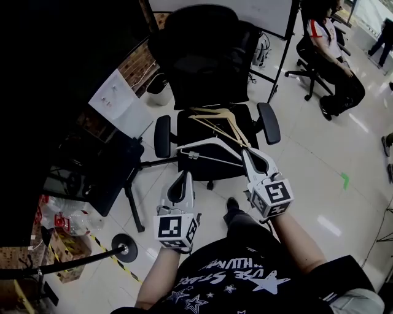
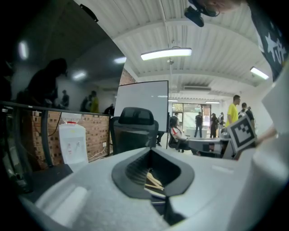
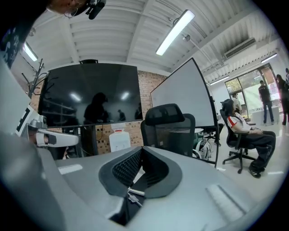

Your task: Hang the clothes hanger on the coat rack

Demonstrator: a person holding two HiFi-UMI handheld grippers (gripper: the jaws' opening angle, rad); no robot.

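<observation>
1. The black office chair [image 1: 209, 61] stands in the middle of the head view, facing the person, and the hangers lie on its seat.
2. The wooden hanger [image 1: 216, 120] lies across the back and right of the seat, one arm slanting toward the front right corner.
3. The white hanger [image 1: 207, 147] lies at the front of the seat, partly over the wooden one, and spans most of the seat's width.
4. The right gripper [image 1: 248, 152] reaches in from the lower right. Its tip is at the right end of the white hanger, but I cannot tell whether it touches. Its jaws are pressed together with nothing between them.
5. The left gripper [image 1: 183, 176] hangs just in front of the seat's front edge, below the left end of the white hanger and clear of it. Its jaws are together too — no hanger is in them.
6. In the left gripper view, pale wooden bars show through the window in the jaws, with the chair's backrest above.
7. Beyond the chair stands a whiteboard [image 1: 245, 12] — a seated person [image 1: 328, 58] is at the upper right.
</observation>
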